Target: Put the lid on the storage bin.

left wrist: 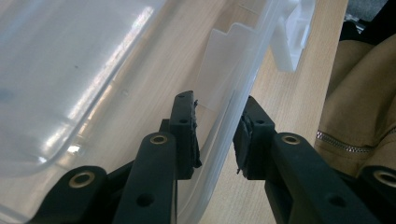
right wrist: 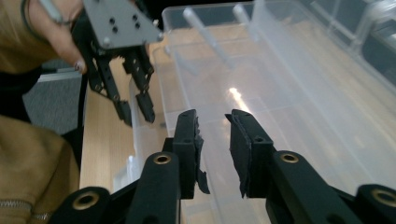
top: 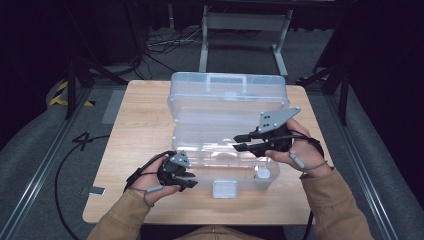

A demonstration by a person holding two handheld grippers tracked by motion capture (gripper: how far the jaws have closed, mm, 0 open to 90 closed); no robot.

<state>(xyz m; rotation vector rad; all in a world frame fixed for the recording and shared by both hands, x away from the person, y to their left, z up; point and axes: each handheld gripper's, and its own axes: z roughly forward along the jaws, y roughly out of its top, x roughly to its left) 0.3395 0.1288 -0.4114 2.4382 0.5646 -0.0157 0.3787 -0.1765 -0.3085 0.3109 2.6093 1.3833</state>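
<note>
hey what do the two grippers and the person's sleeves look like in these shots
Both the left gripper and right gripper are black, with two blocky fingers carrying brass-ringed holes and ragged dark pads. A grey three-cornered plate with small holes tops each. Grey cables loop over the hands. The sleeves are tan; a zip shows.

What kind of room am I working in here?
Probably a lab or recording rig, not a home: a light wooden table carrying a clear plastic storage box, loose black cables on the grey floor, and black metal stands.
</note>
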